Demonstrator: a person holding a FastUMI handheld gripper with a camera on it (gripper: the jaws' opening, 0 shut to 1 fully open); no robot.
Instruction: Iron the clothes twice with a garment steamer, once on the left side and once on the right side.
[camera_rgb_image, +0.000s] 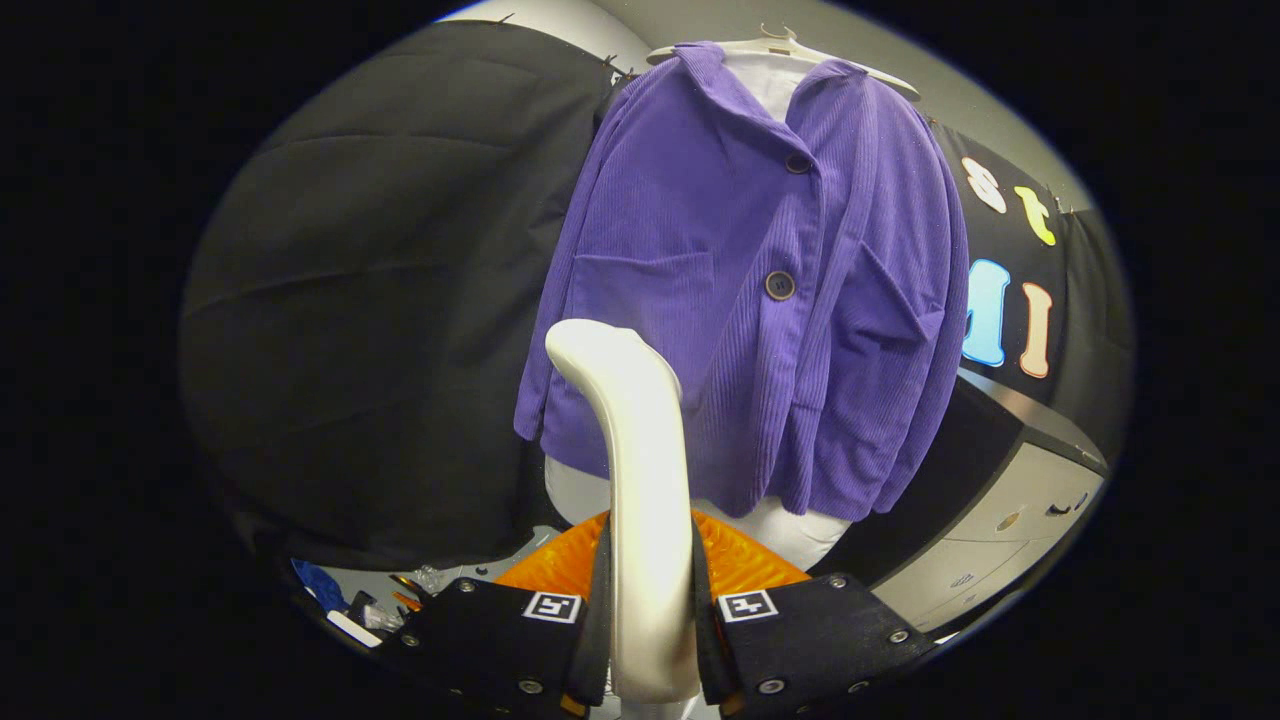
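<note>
A purple corduroy jacket (760, 290) hangs buttoned on a white hanger (790, 50) over a white form, beyond the fingers. My gripper (650, 600) is shut on the white garment steamer (635, 480), both fingers pressing its handle. The steamer's curved head rises from between the fingers and stands in front of the jacket's lower left panel, near the left pocket. Whether the head touches the cloth is unclear.
Black booth cloth (380, 300) hangs left of the jacket. An orange ribbed object (740, 565) lies just behind the fingers under the jacket hem. A grey cabinet (1010, 520) with drawers stands to the right. Small clutter (350, 600) lies low on the left.
</note>
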